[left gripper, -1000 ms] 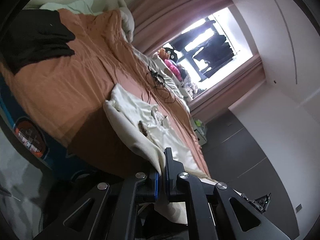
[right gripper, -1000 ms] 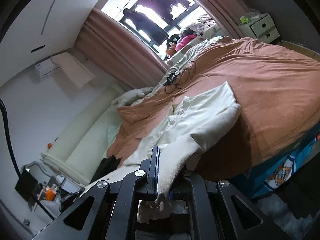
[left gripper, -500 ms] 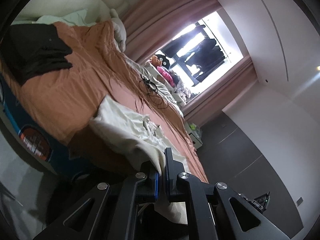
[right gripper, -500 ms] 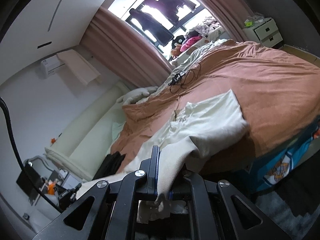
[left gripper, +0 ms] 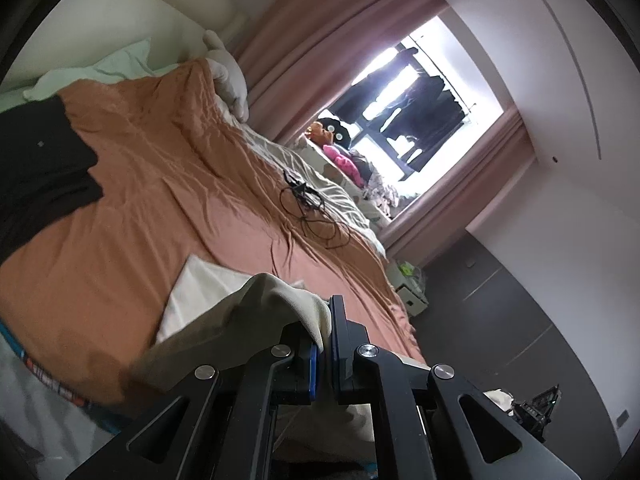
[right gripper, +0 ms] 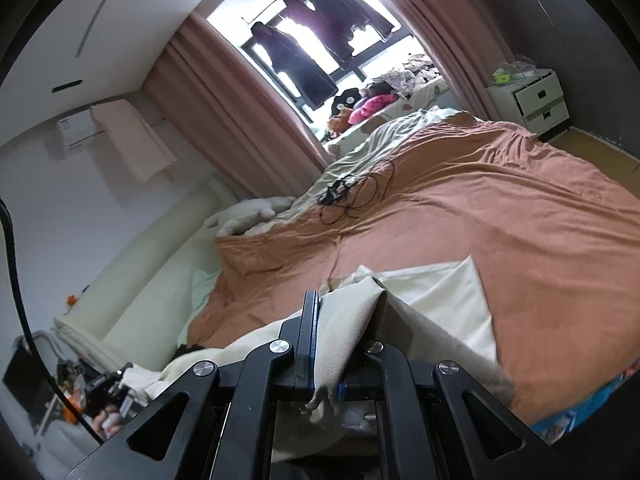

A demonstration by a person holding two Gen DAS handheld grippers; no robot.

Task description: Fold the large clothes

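A cream garment (left gripper: 208, 300) lies partly on the orange bedspread (left gripper: 168, 184) near the bed's front edge. My left gripper (left gripper: 325, 344) is shut on one edge of the garment, and the cloth bulges up over its left finger. In the right wrist view the same cream garment (right gripper: 440, 300) drapes from the bed to my right gripper (right gripper: 340, 344), which is shut on another edge; the fabric covers its right finger. Both grippers hold the cloth lifted above the bed's near edge. The garment's middle is hidden behind the gripper bodies.
A black garment (left gripper: 36, 168) lies at the left of the bed. A tangle of black cable (left gripper: 308, 208) sits further up the bedspread (right gripper: 480, 208), also as cable (right gripper: 352, 196). A white bedside drawer unit (right gripper: 536, 100) stands by the far corner. Pink curtains (left gripper: 320, 40) frame the window.
Both grippers have risen and moved in over the bed with the cream garment. Its spread part has shrunk to a small folded patch near the bed's edge, and cloth now bunches at the fingers.
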